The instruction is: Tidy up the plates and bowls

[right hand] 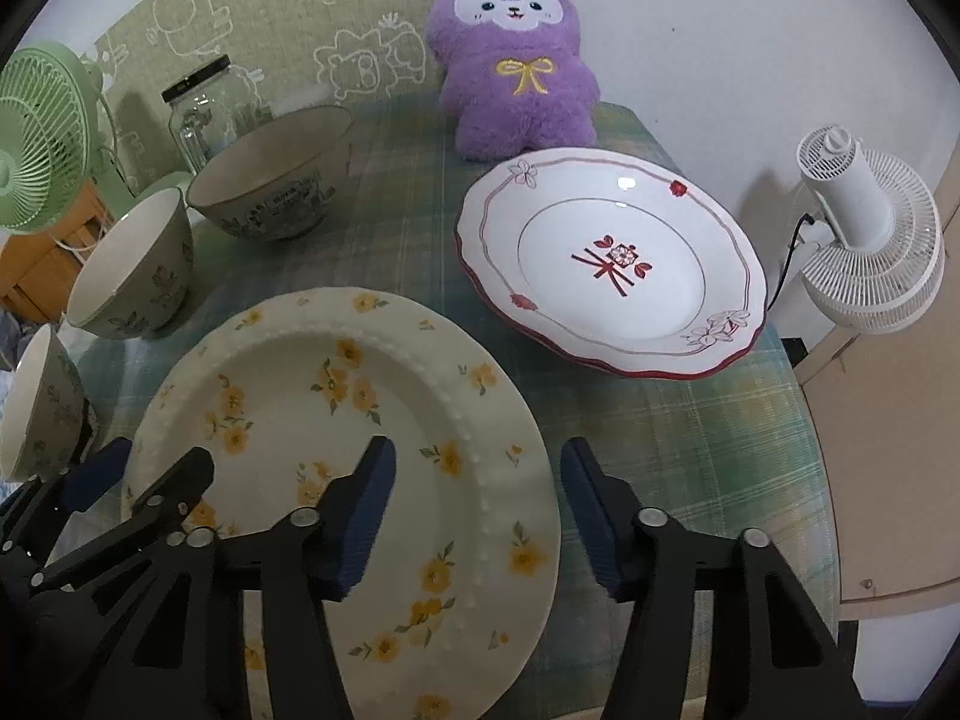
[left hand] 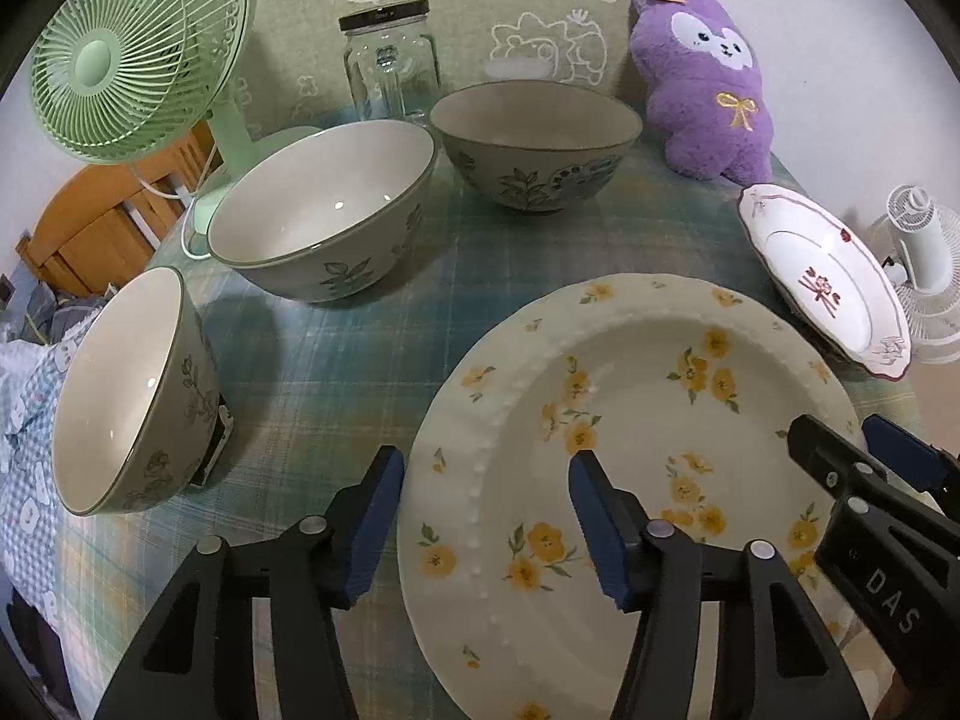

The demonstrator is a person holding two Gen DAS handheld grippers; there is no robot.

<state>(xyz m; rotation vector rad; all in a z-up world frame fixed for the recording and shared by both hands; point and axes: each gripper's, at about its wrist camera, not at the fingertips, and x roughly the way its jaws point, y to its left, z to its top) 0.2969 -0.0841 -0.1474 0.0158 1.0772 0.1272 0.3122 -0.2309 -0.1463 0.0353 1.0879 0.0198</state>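
A cream plate with yellow flowers (left hand: 630,420) (right hand: 336,420) lies on the checked tablecloth at the near edge. My left gripper (left hand: 486,516) straddles its left rim with the jaws apart and the pads clear of the plate. On the plate's right rim my right gripper (right hand: 477,504) stands the same way, open. A white plate with red trim (left hand: 828,276) (right hand: 612,264) sits to the right. Three grey-green leaf-patterned bowls stand to the left and behind: a small one (left hand: 126,390), a middle one (left hand: 324,210) and a far one (left hand: 534,144).
At the back stand a green fan (left hand: 138,48), a glass jar with a black lid (left hand: 390,60) and a purple plush toy (left hand: 702,84). A white fan (right hand: 864,240) stands off the table's right side. A small black object (left hand: 219,438) sits by the nearest bowl.
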